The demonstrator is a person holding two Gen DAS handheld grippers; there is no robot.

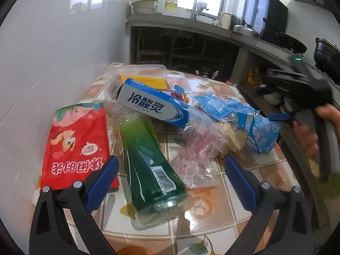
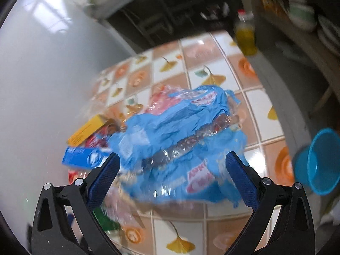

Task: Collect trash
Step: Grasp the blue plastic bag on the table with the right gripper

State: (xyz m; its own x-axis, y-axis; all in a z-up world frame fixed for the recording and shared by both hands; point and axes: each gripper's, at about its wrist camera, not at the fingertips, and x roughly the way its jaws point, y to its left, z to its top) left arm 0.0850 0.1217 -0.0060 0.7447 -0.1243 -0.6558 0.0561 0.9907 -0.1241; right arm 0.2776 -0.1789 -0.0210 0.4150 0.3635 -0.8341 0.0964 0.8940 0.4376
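The surface (image 1: 240, 155) is covered in a glossy tile-pattern sheet of orange and white squares printed with yellow ginkgo leaves. Lying directly on it: a red snack packet (image 1: 74, 144) flat at the left; a green plastic bottle (image 1: 148, 161) on its side beside it; a crumpled clear plastic bag (image 1: 197, 148); a crumpled blue plastic wrapper (image 1: 238, 114) at the right. A blue-and-white toothpaste carton (image 1: 148, 104) rests partly on the bottle.
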